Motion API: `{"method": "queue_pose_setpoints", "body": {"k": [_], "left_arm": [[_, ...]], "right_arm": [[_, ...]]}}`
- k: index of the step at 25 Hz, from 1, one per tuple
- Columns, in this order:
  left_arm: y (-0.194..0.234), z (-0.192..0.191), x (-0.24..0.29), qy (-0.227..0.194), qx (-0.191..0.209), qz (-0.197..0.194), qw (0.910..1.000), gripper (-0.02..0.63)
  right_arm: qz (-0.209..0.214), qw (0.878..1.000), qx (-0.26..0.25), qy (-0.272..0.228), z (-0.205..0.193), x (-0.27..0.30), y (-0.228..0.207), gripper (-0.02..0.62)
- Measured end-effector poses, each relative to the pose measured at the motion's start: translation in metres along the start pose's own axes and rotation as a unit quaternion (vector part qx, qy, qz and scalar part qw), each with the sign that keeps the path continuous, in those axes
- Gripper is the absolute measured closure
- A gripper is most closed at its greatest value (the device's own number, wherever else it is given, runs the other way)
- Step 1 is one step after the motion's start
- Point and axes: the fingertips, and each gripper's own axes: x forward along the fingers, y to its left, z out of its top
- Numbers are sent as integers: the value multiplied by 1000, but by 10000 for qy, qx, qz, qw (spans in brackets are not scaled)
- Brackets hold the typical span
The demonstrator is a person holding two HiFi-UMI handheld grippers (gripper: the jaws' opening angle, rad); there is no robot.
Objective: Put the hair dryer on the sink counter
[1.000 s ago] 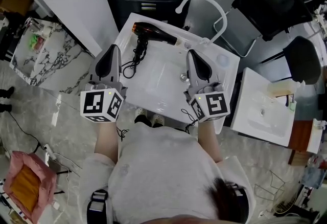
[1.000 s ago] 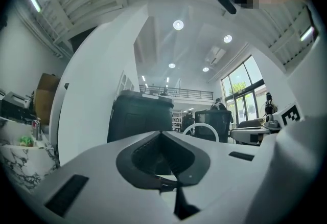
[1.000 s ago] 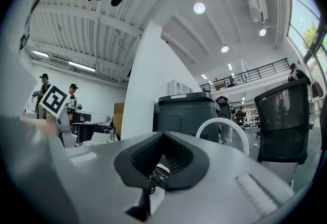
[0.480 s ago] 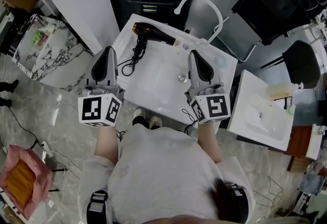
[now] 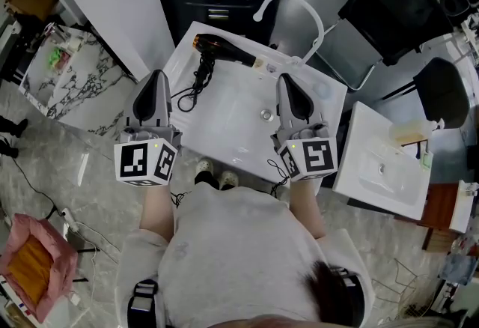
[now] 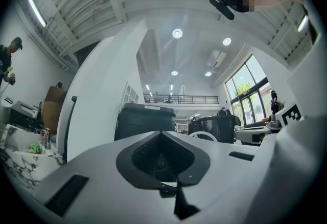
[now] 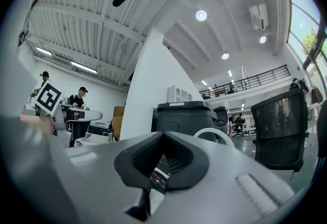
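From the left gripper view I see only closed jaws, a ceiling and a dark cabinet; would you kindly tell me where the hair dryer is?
Observer: The head view shows the hair dryer lying on the sink counter, at its back left corner.
Operator: Thank you. Is the other gripper anywhere near it?
Observer: No. The right gripper is over the basin, clear of the dryer, with its jaws together on nothing.
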Motion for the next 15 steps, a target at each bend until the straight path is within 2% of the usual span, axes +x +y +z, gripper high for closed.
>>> {"method": "queue_pose_setpoints", "body": {"k": [4, 15], "left_arm": [[0, -3, 3, 42, 229, -20, 9997, 597], [14, -2, 10, 72, 137, -75, 9999, 597]], "right_arm": [[8, 10000, -44, 19, 0, 4, 1, 584], [26, 9999, -126, 52, -1, 18, 8, 584]]}}
